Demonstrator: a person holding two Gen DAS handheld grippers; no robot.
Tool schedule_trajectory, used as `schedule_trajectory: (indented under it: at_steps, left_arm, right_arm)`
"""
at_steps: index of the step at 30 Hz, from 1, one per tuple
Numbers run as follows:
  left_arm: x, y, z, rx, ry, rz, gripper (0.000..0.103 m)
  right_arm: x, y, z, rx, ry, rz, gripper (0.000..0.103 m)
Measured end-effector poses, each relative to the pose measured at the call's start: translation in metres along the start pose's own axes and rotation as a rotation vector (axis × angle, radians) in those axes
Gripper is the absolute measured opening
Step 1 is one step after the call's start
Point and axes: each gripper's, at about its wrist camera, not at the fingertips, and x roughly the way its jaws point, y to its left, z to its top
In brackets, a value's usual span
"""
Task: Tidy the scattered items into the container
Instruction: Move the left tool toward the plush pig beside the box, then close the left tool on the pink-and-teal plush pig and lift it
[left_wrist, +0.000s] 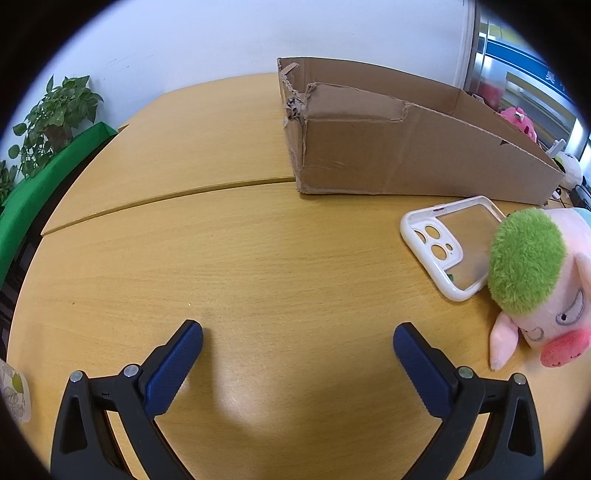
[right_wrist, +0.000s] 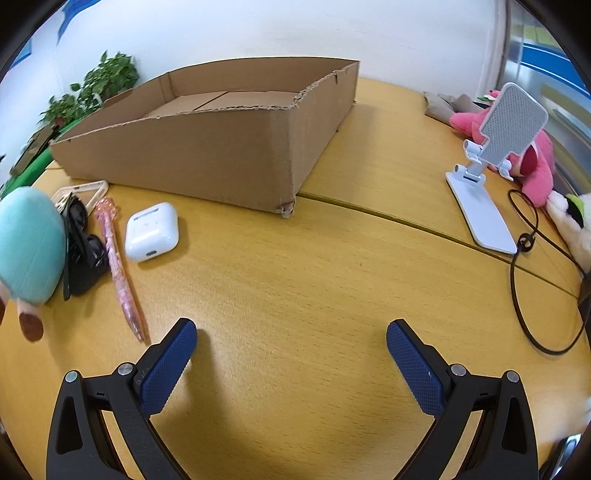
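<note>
Items beside box (right_wrist: 221, 162): five.

Left claw (left_wrist: 297, 334) spread wide, empty, right claw (right_wrist: 291, 332) likewise, both held low

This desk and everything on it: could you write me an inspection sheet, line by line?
Surface: wooden table, seam across it.
Job's things: cardboard box, nothing seen inside; phone case, plush pig, earbuds case, pink pen, sunglasses lie outside it.
Clutter: white phone stand, pink plush.
Grippers: left tool and right tool open, holding nothing.
Cables: black cable looped at the right.
Surroundings: white wall, potted plant.
</note>
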Motion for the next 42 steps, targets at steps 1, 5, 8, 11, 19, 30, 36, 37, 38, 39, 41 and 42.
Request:
schedule_trajectory:
  at_steps: [1,5,8,11,19,30,36,37,38,39,41,42]
  left_arm:
    - [-0.002,-0.003,-0.001,-0.002,-0.006,-0.010,0.102]
    - [-0.033,-0.018,-0.003,-0.064,-0.100,-0.072,0.102]
    - [-0.064,-0.035,0.007,-0.080,-0.171,-0.173,0.102]
    - [-0.081,-0.065,0.019,-0.025,-0.219,-0.268,0.102]
    - [-0.034,-0.115,0.029,-0.046,-0.116,-0.421,0.103]
    - [-0.016,-0.107,0.009,-0.163,-0.034,-0.499,0.103]
    - [-0.019,-0.103,0.004,-0.164,-0.033,-0.517,0.103]
    - [-0.018,-0.102,0.004,-0.167,-0.030,-0.521,0.103]
    - [-0.018,-0.102,0.004,-0.167,-0.027,-0.524,0.103]
    - [-0.018,-0.101,0.004,-0.164,-0.028,-0.526,0.103]
    - [-0.017,-0.101,0.004,-0.162,-0.033,-0.531,0.103]
    - [-0.016,-0.101,0.004,-0.164,-0.033,-0.538,0.103]
  right_arm:
    - [0.000,0.001,0.001,0.008,0.001,-0.005,0.103]
    - [0.000,0.003,0.001,0.017,0.001,-0.010,0.103]
    - [0.001,0.004,0.002,0.020,0.001,-0.011,0.103]
    - [0.002,0.005,0.002,0.023,0.001,-0.012,0.103]
    - [0.002,0.005,0.003,0.026,-0.001,-0.012,0.103]
    - [0.002,0.007,0.003,0.053,0.001,-0.033,0.103]
    - [-0.014,0.030,-0.010,0.083,-0.028,-0.018,0.103]
    - [-0.022,0.038,-0.012,0.083,-0.051,0.018,0.103]
    - [-0.032,0.049,-0.013,0.073,-0.078,0.067,0.103]
    - [-0.041,0.060,-0.013,0.050,-0.102,0.111,0.103]
    - [-0.063,0.090,-0.010,-0.048,-0.157,0.185,0.103]
    - [-0.072,0.106,-0.008,-0.109,-0.179,0.212,0.103]
